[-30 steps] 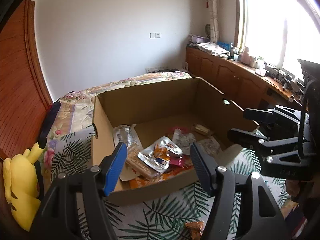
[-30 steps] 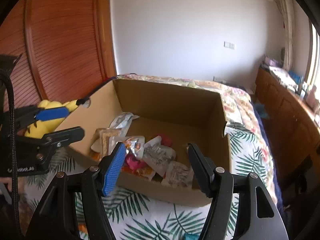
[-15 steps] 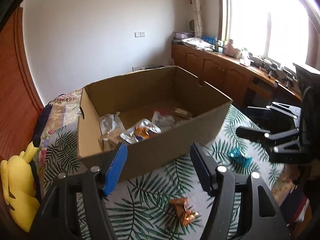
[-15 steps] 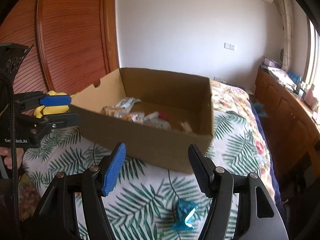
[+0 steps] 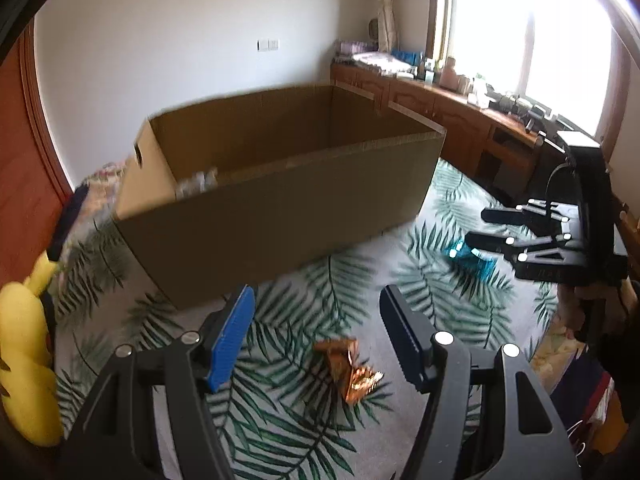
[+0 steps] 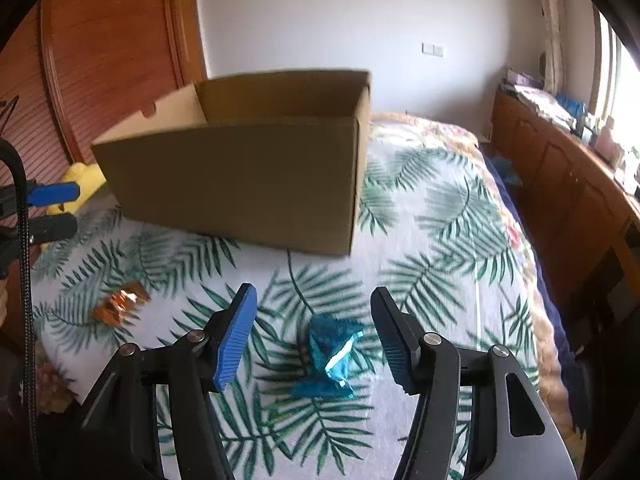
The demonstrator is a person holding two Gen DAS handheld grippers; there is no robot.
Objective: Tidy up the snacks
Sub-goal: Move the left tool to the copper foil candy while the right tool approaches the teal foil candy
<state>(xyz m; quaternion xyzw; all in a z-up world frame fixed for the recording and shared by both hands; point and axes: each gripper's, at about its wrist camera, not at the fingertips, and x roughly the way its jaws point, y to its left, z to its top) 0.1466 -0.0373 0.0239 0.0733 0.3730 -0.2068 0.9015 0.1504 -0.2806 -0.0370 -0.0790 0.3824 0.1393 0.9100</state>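
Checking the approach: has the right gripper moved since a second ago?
Yes. The right gripper has pulled back and down from the cardboard box, now framing the blue snack wrapper.

Box contents: the open brown cardboard box (image 5: 280,200) hides its inside behind the near wall; only a blurred silvery wrapper (image 5: 196,182) shows.
Yellow plush toy (image 5: 24,356): cut off by left edge.

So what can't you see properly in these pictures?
- Inside the box: right wrist view, the front wall hides everything in it.
- Box contents, left wrist view: only a blurred silvery bit shows over the rim.
- Blue wrapper: left wrist view, partly behind the right gripper.
- Yellow toy: right wrist view, mostly behind the box.
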